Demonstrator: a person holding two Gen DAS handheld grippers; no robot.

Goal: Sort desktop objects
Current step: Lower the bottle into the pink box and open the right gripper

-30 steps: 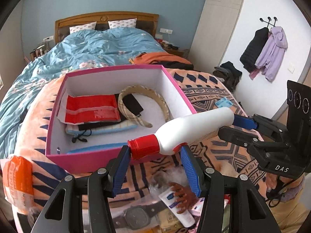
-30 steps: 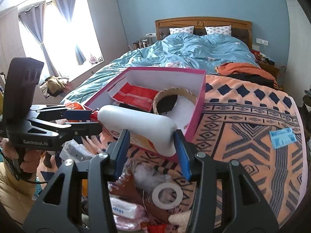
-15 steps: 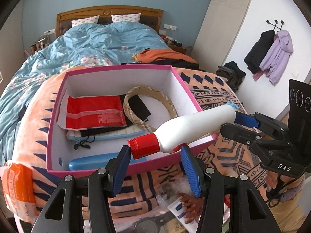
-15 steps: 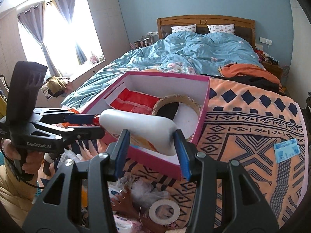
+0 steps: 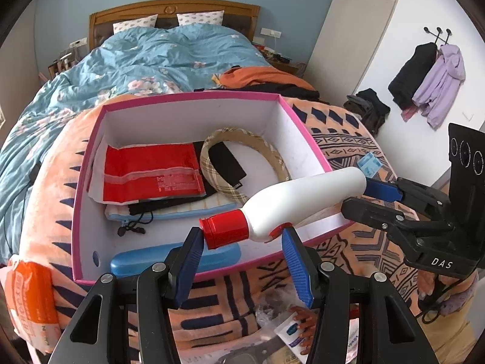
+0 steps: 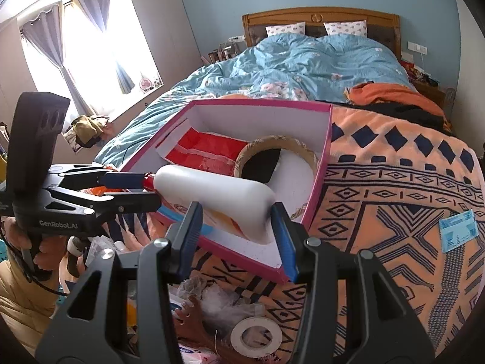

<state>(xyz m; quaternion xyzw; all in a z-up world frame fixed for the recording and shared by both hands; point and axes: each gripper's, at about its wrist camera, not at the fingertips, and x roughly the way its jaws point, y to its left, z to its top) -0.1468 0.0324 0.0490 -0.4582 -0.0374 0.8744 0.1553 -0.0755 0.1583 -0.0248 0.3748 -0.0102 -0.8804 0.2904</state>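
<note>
A white bottle with a red cap lies roughly level in the air over the near right corner of an open pink box, its long axis running across both cameras' views, cap toward the person's left and flat base toward the right. The left gripper has its blue fingers on either side of the cap and neck; the left wrist view leaves a sliver of space on the right side, so whether it truly pinches is hard to say. The right gripper presses its fingers against the bottle's wide base end. Only the left wrist view shows the box floor in full: a red packet, a plaid headband, and a blue case by the near wall, directly under the cap. Only the right wrist view shows a tape roll in the clutter on the patterned blanket below the box.
</note>
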